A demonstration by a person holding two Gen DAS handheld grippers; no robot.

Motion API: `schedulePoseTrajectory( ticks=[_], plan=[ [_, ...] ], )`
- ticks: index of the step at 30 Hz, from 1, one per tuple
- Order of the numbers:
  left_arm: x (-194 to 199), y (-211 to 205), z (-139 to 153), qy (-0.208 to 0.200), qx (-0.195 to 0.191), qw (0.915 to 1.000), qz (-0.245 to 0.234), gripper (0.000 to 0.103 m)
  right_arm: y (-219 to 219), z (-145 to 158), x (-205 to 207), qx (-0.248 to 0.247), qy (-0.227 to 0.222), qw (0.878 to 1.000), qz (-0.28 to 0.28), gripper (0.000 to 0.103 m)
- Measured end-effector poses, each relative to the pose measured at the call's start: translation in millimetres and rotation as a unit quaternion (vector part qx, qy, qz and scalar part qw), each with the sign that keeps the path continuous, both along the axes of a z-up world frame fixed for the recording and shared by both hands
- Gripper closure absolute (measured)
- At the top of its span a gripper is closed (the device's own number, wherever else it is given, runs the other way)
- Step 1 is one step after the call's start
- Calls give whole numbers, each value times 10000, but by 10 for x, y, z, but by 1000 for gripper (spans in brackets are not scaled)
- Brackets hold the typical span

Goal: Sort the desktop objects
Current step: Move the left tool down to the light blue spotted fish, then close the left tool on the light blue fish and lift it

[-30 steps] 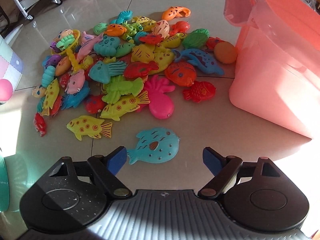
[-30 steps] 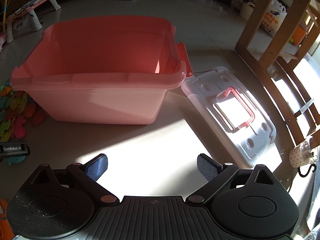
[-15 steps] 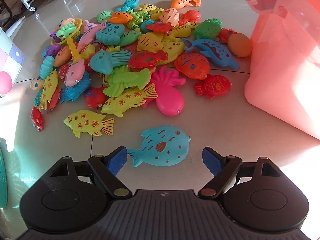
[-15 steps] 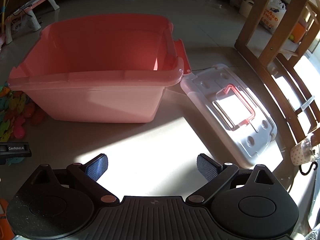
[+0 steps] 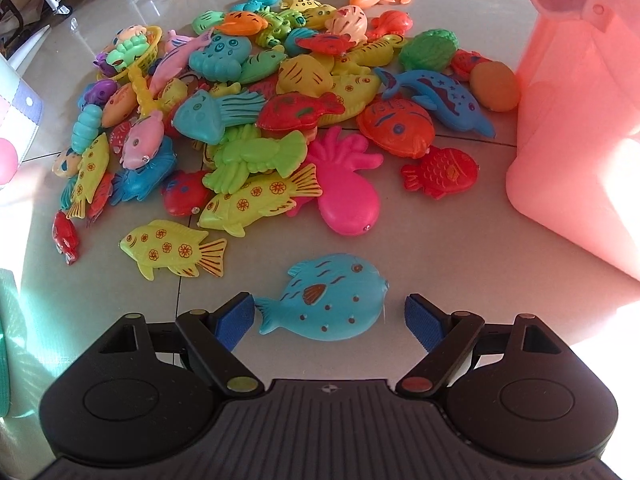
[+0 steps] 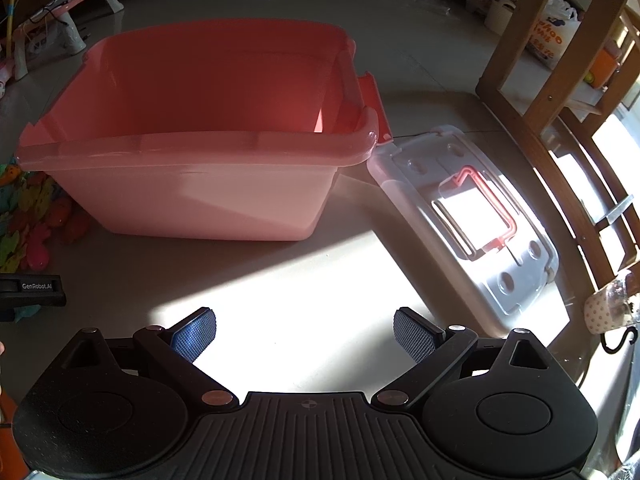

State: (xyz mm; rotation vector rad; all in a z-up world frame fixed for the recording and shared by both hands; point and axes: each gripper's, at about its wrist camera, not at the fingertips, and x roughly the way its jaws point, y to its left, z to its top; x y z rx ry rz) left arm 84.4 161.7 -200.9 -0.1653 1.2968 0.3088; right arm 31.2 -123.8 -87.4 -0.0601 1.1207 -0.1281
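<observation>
A light-blue toy fish (image 5: 328,300) lies flat on the tiled floor between the pads of my open left gripper (image 5: 330,316), its tail close to the left pad. Behind it is a pile of several coloured plastic sea toys (image 5: 256,92), with a yellow fish (image 5: 172,250) and a pink octopus (image 5: 346,188) nearest. The pink bin (image 5: 580,128) stands at the right. In the right wrist view the same pink bin (image 6: 200,148) is open and looks empty. My right gripper (image 6: 304,336) is open and empty over bare floor in front of it.
The bin's clear lid (image 6: 464,220) with a red handle lies on the floor right of the bin. Wooden furniture legs (image 6: 532,92) stand at the far right. A patterned mat (image 5: 16,104) borders the toy pile on the left. The left gripper's body (image 6: 32,288) shows at the left edge.
My left gripper has moved forward and down toward the light-blue fish, which now sits between the pads. The right gripper has barely shifted.
</observation>
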Motion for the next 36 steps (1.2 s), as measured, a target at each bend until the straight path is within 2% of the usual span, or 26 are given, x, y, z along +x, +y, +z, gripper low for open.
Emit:
schedulePoseTrajectory(
  ticks=[4,8,19,24,31,36],
  plan=[
    [19,13,-4,-35,-53,10000,19,18,1,-13,5,-8,19,10000,1,8],
    [7,26,5,-130,-227,9996,72,29,9,-21,8,-19,26,10000,13,8],
    [-1,3,41,-132,-145,9996,223,38,16,-6,5,-4,6,10000,3,8],
    [14,-32,123,-210,25,9997,123,49,10,16,0,10,-27,10000,10,8],
    [-13,-26,168,-248,-32,9996,139,52,-19,58,-17,28,-88,10000,-12,8],
    [-30,-30,259,-340,-30,9992,223,60,-46,84,-18,56,-124,9999,-61,8]
  ],
)
